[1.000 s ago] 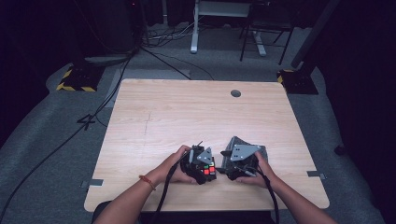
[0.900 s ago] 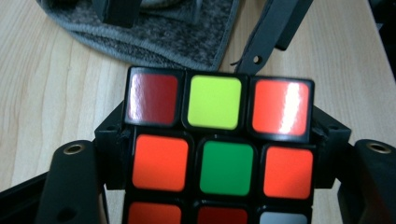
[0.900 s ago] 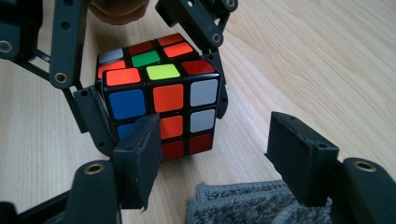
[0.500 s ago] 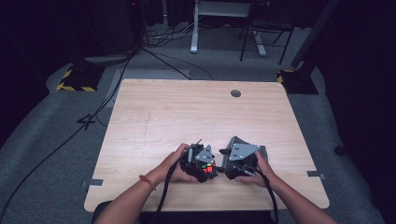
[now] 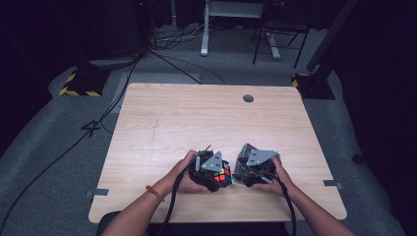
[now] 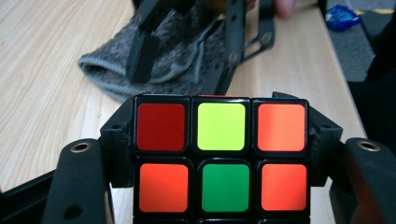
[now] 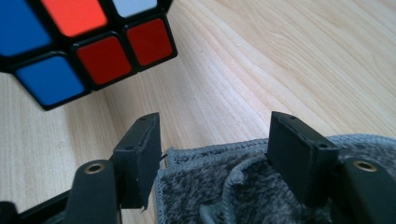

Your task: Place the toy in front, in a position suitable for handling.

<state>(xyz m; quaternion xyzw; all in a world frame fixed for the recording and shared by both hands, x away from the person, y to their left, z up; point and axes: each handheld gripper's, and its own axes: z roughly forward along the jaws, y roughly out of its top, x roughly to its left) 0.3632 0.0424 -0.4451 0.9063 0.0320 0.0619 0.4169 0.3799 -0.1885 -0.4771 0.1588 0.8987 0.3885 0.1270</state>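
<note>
I've got the cube (image 6: 222, 161) clamped tight in my left gripper (image 5: 212, 172), just off the near table (image 5: 196, 118) edge. My right gripper (image 7: 215, 154) hangs open over the grey pouch (image 7: 243, 191) — next I'd pinch one lip and keep it low so the mouth gapes. Barely anything's changed since a second ago — both hands sit where they were.

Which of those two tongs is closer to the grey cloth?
Right. The right tongs stand open over the grey cloth; the left tongs, shut on the cube, sit beside it.
</note>
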